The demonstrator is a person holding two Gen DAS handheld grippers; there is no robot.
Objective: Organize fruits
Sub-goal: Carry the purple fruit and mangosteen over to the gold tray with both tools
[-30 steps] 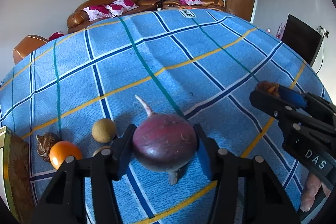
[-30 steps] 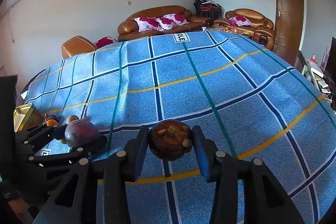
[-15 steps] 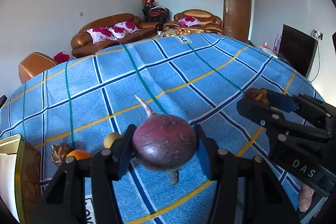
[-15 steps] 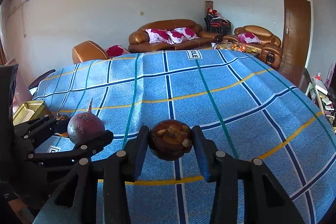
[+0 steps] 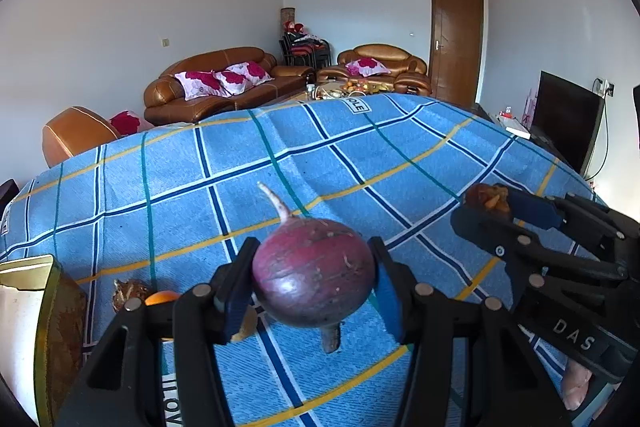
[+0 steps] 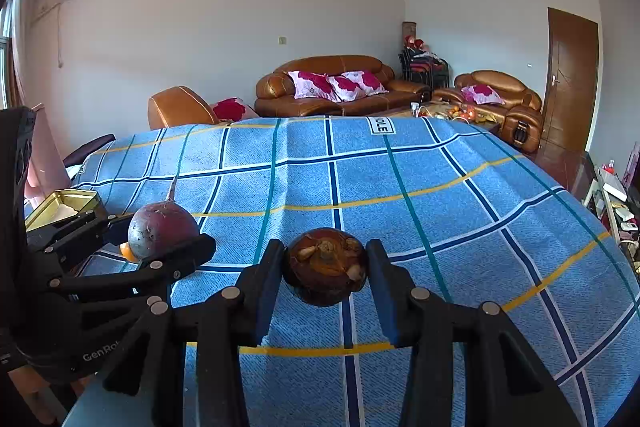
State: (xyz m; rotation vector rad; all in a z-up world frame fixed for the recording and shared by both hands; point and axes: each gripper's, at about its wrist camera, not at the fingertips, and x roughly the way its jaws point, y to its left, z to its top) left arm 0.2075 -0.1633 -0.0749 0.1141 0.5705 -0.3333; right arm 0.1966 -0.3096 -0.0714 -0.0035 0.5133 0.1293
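Note:
My left gripper (image 5: 314, 283) is shut on a round purple radish (image 5: 314, 273) with a white root tip, held above the blue checked tablecloth (image 5: 360, 163). It also shows in the right wrist view (image 6: 162, 229). My right gripper (image 6: 325, 273) is shut on a dark brown water chestnut (image 6: 325, 273), also above the cloth; it shows at the right of the left wrist view (image 5: 486, 197). An orange (image 5: 162, 298) and a brown fruit (image 5: 128, 293) lie on the cloth behind my left finger. A gold tin (image 6: 60, 205) stands at the left.
The gold tin's edge (image 5: 44, 307) fills the left of the left wrist view. Brown sofas (image 6: 340, 87) and a door (image 6: 572, 79) are beyond the table. A dark screen (image 5: 568, 123) stands at the right.
Both grippers have risen with their loads and tilted up, so more of the room shows. The small tan fruit on the cloth is now hidden behind my left finger.

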